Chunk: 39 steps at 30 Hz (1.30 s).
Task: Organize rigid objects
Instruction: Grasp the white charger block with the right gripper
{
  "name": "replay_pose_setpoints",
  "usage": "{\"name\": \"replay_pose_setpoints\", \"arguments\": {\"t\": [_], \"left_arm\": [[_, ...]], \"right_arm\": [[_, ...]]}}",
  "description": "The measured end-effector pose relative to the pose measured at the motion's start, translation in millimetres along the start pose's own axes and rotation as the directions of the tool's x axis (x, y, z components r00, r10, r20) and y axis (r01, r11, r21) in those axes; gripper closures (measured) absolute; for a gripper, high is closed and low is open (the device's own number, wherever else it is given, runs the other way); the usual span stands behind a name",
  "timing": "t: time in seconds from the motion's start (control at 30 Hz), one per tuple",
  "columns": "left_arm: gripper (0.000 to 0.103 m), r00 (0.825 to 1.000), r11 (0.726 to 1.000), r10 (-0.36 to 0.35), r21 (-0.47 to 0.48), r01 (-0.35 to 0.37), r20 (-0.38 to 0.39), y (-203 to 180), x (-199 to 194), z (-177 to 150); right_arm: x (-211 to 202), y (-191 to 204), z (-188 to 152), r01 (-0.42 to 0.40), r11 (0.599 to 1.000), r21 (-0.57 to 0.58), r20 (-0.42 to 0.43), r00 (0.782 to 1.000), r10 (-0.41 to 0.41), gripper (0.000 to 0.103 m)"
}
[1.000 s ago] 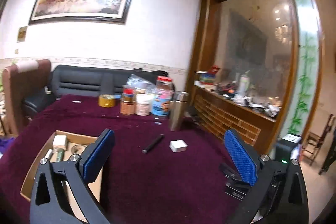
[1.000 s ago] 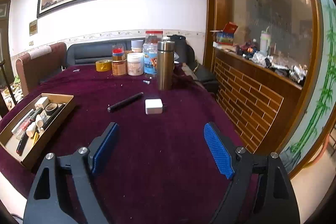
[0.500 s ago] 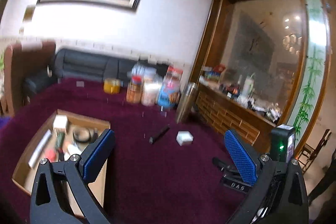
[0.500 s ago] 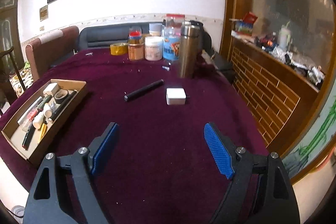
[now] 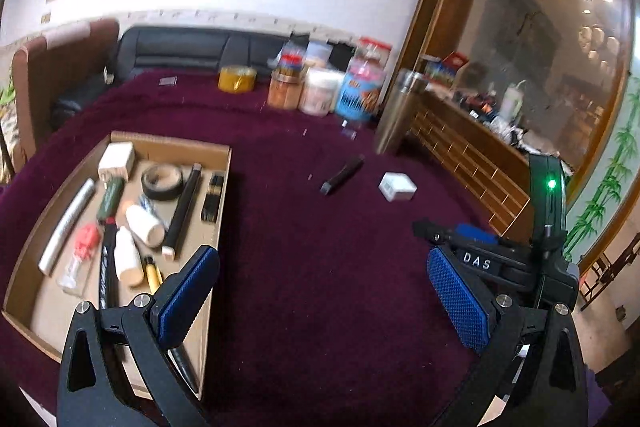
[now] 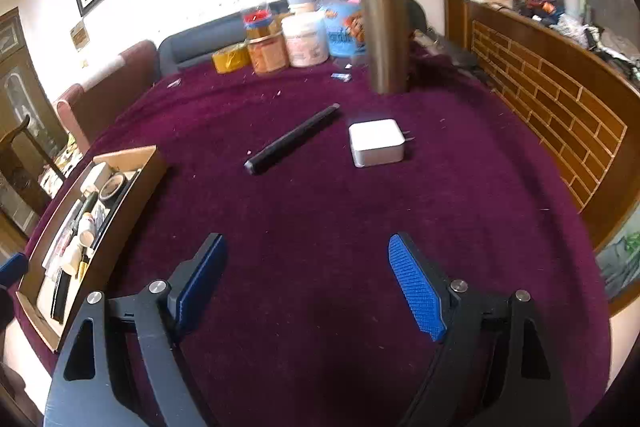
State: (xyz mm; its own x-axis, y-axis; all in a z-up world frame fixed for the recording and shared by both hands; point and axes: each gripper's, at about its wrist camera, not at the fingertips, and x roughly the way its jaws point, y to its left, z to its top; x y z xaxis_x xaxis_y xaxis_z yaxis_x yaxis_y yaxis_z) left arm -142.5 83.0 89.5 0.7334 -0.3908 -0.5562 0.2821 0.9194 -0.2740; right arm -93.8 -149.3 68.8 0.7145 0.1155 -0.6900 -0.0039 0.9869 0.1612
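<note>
blue-padded and spread wide, our right gripper (image 6: 306,287) holds nothing; the left gripper (image 5: 320,295) is just as open and empty. ahead of the right fingers on the maroon cloth (image 6: 320,211) lies the black stick (image 6: 292,140), long axis slanting from near-left to far-right, the white charger (image 6: 376,142) just beside it on the right. we judge the right hand nearer to both. the cardboard box (image 5: 222,187) by the left gripper already holds tape, tubes, pens and a small white block. jars and a steel flask (image 6: 386,31) stand farthest back
</note>
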Motion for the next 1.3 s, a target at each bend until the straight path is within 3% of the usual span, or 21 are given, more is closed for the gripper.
{"name": "replay_pose_setpoints", "arguments": {"t": [0.17,0.33,0.6,0.83,0.9,0.93,0.97,1.13,1.3], "left_arm": [[0.001,0.998,0.999,0.013,-0.039,-0.015,-0.064,4,18,-1],[0.001,0.995,0.998,0.021,-0.056,-0.027,-0.102,9,22,-8],[0.001,0.989,0.993,0.034,-0.105,-0.049,-0.144,28,27,-14],[0.001,0.988,0.994,0.059,-0.085,-0.072,-0.143,33,24,-15],[0.001,0.985,0.993,0.083,-0.074,-0.095,-0.149,33,24,-16],[0.001,0.983,0.992,0.099,-0.063,-0.109,-0.153,33,24,-16],[0.001,0.981,0.991,0.120,-0.048,-0.128,-0.155,32,25,-16],[0.001,0.954,0.964,0.266,0.048,-0.262,-0.140,27,23,-17],[0.001,0.932,0.942,0.334,0.081,-0.326,-0.142,26,25,-20]], "right_arm": [[2,-15,3,0.028,1.000,-0.013,0.001,1.000,-0.028,0.020],[2,-47,28,0.100,0.995,0.003,0.016,0.995,-0.100,0.020],[60,-54,65,0.078,0.996,0.036,-0.096,0.993,-0.075,0.020],[110,-57,86,0.210,0.978,0.011,-0.132,0.969,-0.207,0.020],[126,-60,87,0.197,0.980,0.027,-0.173,0.967,-0.190,0.021],[132,-60,86,0.178,0.984,0.027,-0.196,0.966,-0.170,0.025],[134,-58,84,0.190,0.982,0.010,-0.203,0.962,-0.184,0.037],[113,-54,67,0.153,0.988,0.013,-0.206,0.968,-0.147,0.038],[75,-52,35,0.079,0.996,0.042,-0.235,0.970,-0.067,0.037]]}}
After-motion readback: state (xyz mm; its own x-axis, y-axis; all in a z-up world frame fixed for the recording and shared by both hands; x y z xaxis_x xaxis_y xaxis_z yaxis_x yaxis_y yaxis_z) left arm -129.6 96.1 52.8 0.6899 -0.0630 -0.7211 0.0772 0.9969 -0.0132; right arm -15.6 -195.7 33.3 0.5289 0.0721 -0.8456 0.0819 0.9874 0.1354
